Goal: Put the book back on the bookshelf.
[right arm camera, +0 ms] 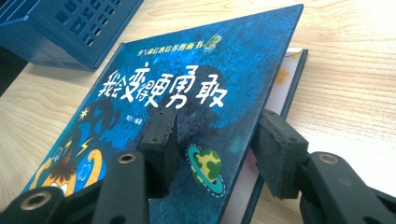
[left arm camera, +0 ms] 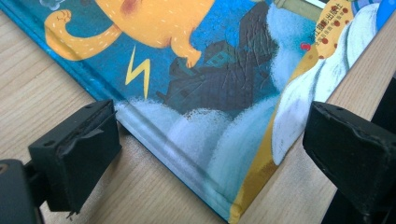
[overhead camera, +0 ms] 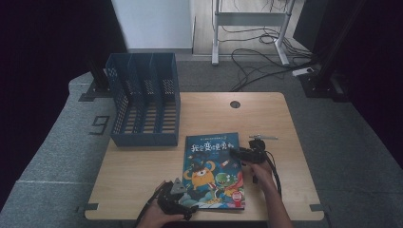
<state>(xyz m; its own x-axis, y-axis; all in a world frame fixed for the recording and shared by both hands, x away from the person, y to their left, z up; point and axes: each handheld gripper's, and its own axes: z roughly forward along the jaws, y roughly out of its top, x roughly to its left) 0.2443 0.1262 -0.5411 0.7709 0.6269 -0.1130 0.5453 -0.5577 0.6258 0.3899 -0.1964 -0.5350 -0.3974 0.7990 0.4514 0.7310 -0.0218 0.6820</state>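
A picture book (overhead camera: 214, 168) with a dark blue cover and cartoon monsters lies flat on the wooden table (overhead camera: 138, 166), near its front edge. My left gripper (overhead camera: 188, 209) is at the book's near left corner. In the left gripper view its jaws (left arm camera: 210, 149) stand wide apart on either side of that corner of the book (left arm camera: 210, 70), pressing on nothing. My right gripper (overhead camera: 237, 154) is at the book's right edge. In the right gripper view its jaws (right arm camera: 217, 144) straddle the edge of the front cover (right arm camera: 187, 70). That cover is raised a little, and white pages (right arm camera: 289, 79) show beneath it.
A blue slotted file organiser (overhead camera: 145, 102) stands at the table's back left, and in the right gripper view it shows as a blue organiser (right arm camera: 70, 23) just beyond the book. A thin metal pen-like object (overhead camera: 263, 137) lies right of the book. Cables cross the floor behind the table.
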